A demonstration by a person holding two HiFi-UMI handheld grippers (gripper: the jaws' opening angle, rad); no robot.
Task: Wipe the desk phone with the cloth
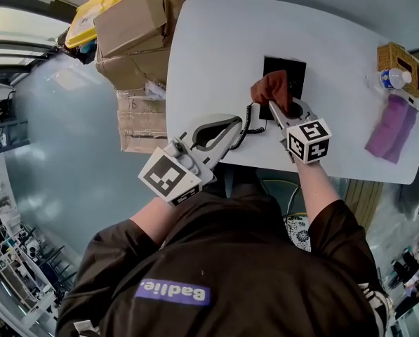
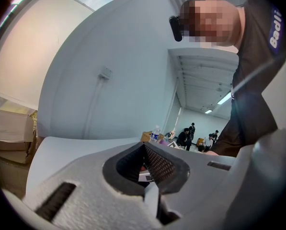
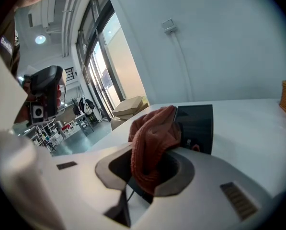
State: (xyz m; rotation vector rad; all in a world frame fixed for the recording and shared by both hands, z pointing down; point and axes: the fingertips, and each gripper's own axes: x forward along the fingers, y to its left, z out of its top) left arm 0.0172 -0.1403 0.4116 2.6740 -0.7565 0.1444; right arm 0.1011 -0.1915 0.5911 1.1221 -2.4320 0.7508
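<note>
The black desk phone [image 1: 285,71] lies flat near the middle of the white table [image 1: 335,34]. Its coiled cord [image 1: 249,120] runs down toward the front edge. My right gripper [image 1: 275,108] is shut on a reddish-brown cloth [image 1: 271,88], which rests on the phone's left part. In the right gripper view the cloth [image 3: 154,128] bulges up out of the right gripper [image 3: 152,153], with the phone [image 3: 196,126] right behind it. My left gripper [image 1: 235,123] hovers at the table's front edge beside the cord. In its own view the left gripper [image 2: 143,145] is shut, with nothing between the pads.
Cardboard boxes [image 1: 132,30] are stacked against the table's left end, with a yellow item [image 1: 93,12] behind them. At the right end stand a wicker basket [image 1: 400,60] and a water bottle [image 1: 393,78], with a purple cloth [image 1: 391,128] nearer the front.
</note>
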